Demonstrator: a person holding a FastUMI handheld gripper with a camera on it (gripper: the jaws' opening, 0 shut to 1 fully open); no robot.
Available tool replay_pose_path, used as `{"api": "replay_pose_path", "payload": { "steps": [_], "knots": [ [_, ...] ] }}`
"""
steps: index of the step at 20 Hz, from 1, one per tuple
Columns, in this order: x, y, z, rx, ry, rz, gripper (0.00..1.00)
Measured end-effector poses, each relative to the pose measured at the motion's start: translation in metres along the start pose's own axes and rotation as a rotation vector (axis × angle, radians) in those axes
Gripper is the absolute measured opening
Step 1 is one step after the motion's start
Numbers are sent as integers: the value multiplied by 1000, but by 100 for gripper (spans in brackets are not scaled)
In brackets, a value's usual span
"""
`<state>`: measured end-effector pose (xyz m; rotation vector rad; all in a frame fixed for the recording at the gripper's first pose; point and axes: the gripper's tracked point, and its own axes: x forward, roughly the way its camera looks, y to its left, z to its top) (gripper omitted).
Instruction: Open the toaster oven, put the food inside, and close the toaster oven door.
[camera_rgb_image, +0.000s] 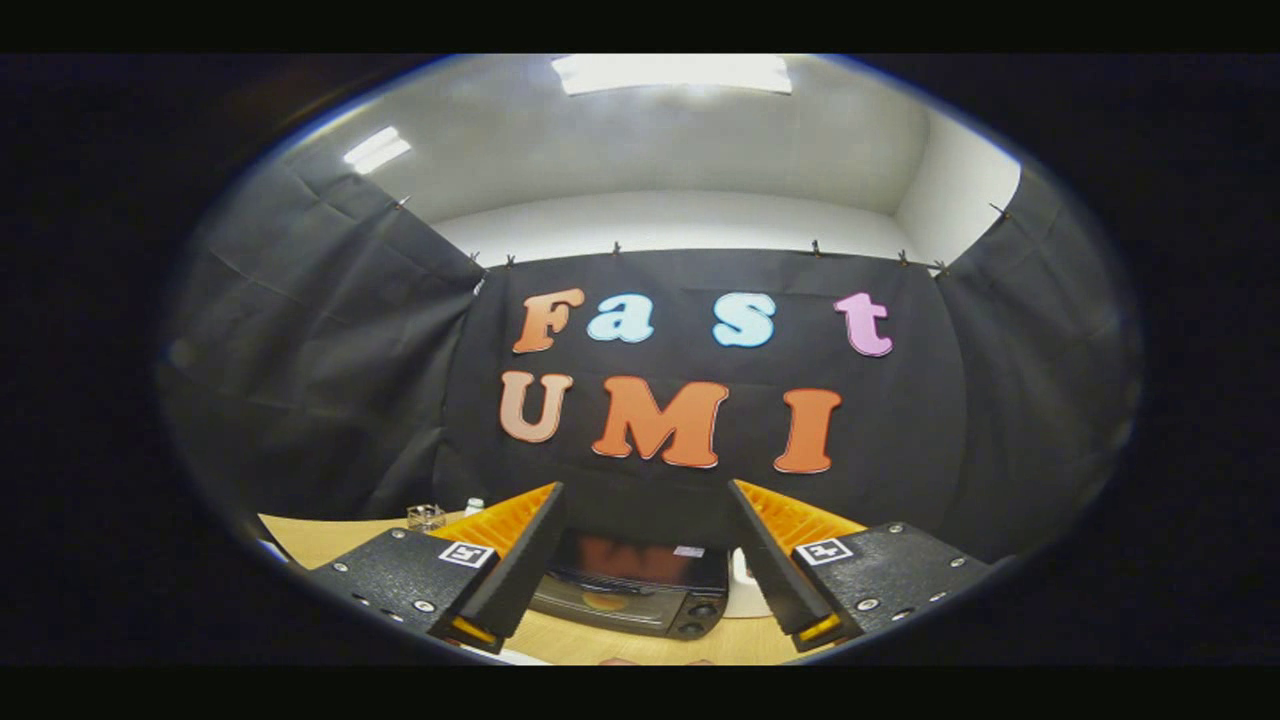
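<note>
A black toaster oven (630, 595) stands on the wooden table (320, 540), seen between and beyond my two fingers. Its glass door looks closed, with knobs (705, 612) at its right side. My gripper (645, 495) is open, held high and well back from the oven, with nothing between the fingers. Something reddish (650, 661) peeks in on the table below the oven; too little of it shows to name it.
A white object (745, 590) stands right of the oven, partly behind my right finger. At the table's far left sit a small clear container (426, 516) and a white-capped bottle (474, 506). Black cloth walls close the booth on three sides.
</note>
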<state>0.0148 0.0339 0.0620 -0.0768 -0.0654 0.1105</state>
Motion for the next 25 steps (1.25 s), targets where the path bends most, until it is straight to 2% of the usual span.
{"api": "replay_pose_path", "payload": {
  "steps": [7, 15, 25],
  "knots": [
    [4, 11, 18, 19, -38, 33, 94],
    [3, 20, 17, -5, -30, 56, 94],
    [4, 4, 24, 13, -64, 8, 94]
  ]
}}
